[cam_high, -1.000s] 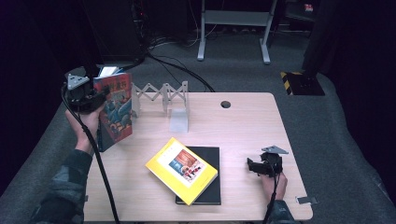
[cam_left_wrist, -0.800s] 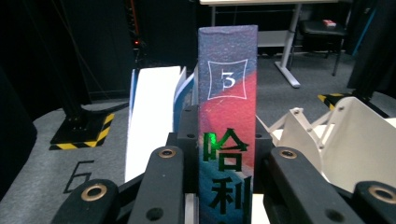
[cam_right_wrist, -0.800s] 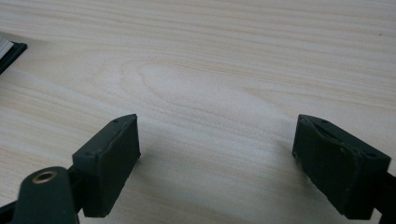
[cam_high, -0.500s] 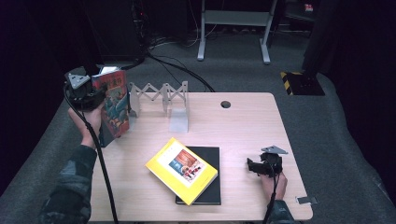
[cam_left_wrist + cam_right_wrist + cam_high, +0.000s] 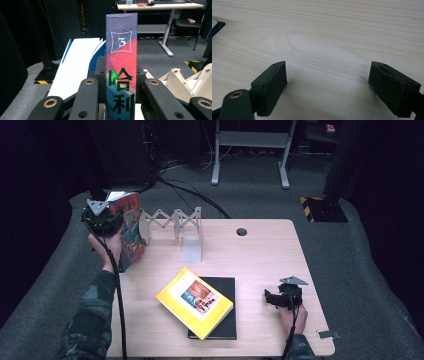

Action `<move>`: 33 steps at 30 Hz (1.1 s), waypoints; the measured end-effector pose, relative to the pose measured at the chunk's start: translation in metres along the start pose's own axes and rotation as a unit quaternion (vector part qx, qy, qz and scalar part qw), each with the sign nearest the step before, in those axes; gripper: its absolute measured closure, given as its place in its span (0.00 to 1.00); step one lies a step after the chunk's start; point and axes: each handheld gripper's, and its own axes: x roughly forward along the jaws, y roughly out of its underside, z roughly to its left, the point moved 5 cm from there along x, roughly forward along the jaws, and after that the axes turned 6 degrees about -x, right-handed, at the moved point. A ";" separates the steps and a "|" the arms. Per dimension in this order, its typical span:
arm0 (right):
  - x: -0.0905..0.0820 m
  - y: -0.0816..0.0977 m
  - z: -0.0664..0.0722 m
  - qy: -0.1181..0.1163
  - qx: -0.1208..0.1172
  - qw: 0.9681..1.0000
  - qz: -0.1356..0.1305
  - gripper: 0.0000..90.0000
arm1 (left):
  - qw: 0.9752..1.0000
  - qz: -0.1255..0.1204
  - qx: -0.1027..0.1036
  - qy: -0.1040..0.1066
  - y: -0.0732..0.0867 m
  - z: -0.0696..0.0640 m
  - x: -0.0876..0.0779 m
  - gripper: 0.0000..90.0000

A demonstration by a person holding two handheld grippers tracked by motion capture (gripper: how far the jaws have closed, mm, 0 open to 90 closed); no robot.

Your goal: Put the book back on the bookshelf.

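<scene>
The left hand-held gripper (image 5: 102, 217) pinches a thick paperback book (image 5: 131, 227) by its spine, its two black jaws pressed against either side of it. In the left gripper view the spine (image 5: 121, 65) rises straight up between the jaws: a glossy, slightly speckled cover in dark blue and red, with a white "3" in a curved frame and green foil characters below. The book stands upright at the far left corner of the table (image 5: 260, 255), its lower edge at or just above the surface; which, I cannot tell. The person's left hand (image 5: 106, 247) wraps the gripper from below, forearm in a camouflage sleeve, a black cable trailing back along it.

Just to the right of this gripper stands a pale grey accordion book rack (image 5: 175, 222), flat zigzag panels ending in a plain upright plate. Behind the held spine, the left gripper view shows a white-covered book with blue edging (image 5: 75, 67) leaning just beside it.

The right hand-held gripper (image 5: 277, 297) lies low at the table's near right, jaws spread with nothing between them; the right gripper view shows matte rubbery pads (image 5: 273, 85) over pale, fine-grained wood. To its left, apart from it, a glossy yellow book (image 5: 195, 302) lies askew on a flat black book (image 5: 225, 315).
</scene>
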 end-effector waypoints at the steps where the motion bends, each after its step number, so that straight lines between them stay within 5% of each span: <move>1: 0.000 0.000 0.000 0.000 0.000 1.000 0.000 0.16 | 1.000 -0.002 0.000 0.000 0.002 0.000 0.001 0.83; 7: 0.000 0.000 0.000 -0.001 -0.001 1.000 0.000 0.16 | 1.000 -0.001 0.001 0.010 0.018 0.001 0.004 0.83; 14: 0.000 0.000 0.000 -0.001 0.000 1.000 0.000 0.16 | 0.999 0.001 0.014 0.032 0.026 -0.001 -0.013 0.83; 22: 0.000 0.000 0.001 0.002 0.000 1.000 0.003 0.16 | 0.997 0.053 0.025 0.056 0.035 0.001 -0.043 0.82; 33: 0.000 0.000 0.001 0.004 -0.001 1.000 0.003 0.16 | 0.992 0.095 0.033 0.071 0.058 0.008 -0.075 0.81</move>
